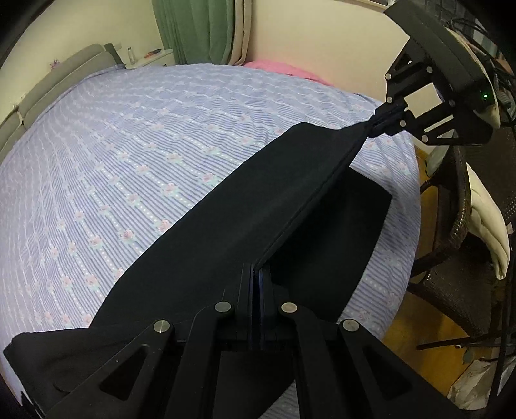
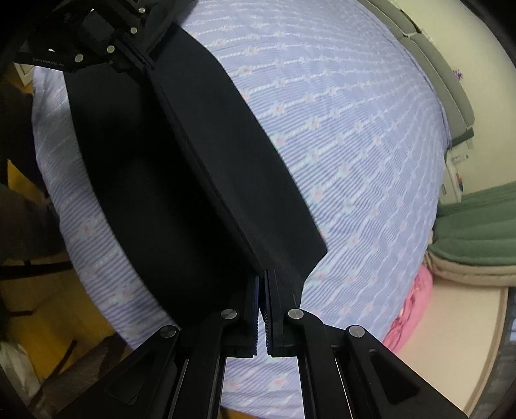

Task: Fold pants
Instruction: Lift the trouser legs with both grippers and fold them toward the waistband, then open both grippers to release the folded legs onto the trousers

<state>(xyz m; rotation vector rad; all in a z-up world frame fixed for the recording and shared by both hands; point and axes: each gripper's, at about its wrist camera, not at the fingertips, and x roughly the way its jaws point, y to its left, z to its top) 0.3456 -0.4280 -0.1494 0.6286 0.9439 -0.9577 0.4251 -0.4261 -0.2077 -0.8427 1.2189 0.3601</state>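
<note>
Black pants (image 1: 245, 206) hang stretched between my two grippers above a bed with a lilac flowered sheet (image 1: 129, 145). My left gripper (image 1: 256, 274) is shut on one end of the folded edge. My right gripper (image 1: 385, 121) is shut on the other end, seen at the upper right in the left wrist view. In the right wrist view the pants (image 2: 225, 154) run from my right gripper (image 2: 262, 283) up to the left gripper (image 2: 145, 61). A lower layer of cloth (image 1: 332, 238) rests on the sheet near the bed's edge.
A dark wicker chair (image 1: 458, 225) with a cream cushion (image 1: 487, 219) stands beside the bed on a wooden floor. A pink blanket (image 2: 409, 309) lies at the bed's edge by green curtains (image 1: 196, 29). A grey headboard (image 1: 51, 80) and a nightstand (image 1: 151, 58) are beyond.
</note>
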